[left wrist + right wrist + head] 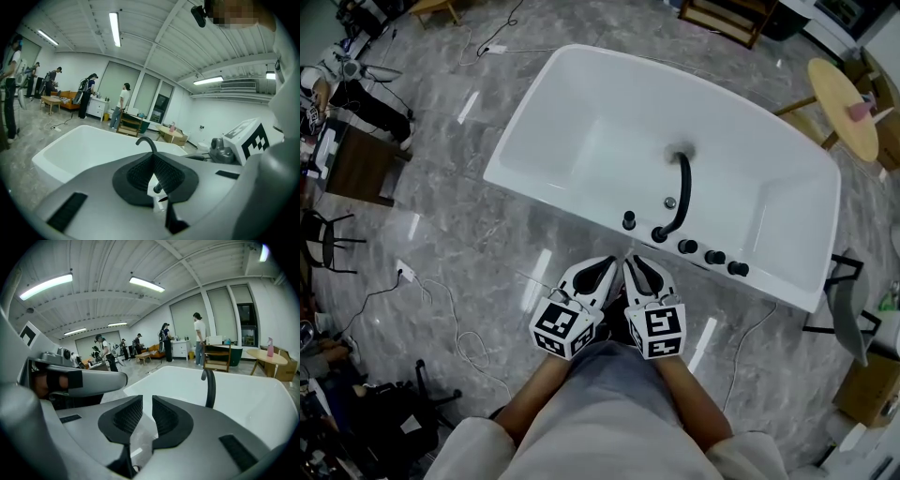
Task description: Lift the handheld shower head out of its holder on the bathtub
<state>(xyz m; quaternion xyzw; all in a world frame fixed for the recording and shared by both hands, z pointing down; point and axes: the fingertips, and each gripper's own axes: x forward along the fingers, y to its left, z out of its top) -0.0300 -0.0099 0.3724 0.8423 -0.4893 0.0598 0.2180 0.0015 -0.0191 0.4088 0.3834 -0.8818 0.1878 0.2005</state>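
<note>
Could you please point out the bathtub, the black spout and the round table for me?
bathtub point(525, 141), head view, its left wall.
black spout point(684, 192), head view, middle of its curved pipe.
round table point(839, 94), head view, bare tabletop.

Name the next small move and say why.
Probably ease the right gripper forward to the black shower head on the bathtub rim: its jaws stand apart and empty, short of the rim, while the left gripper looks shut.
</note>
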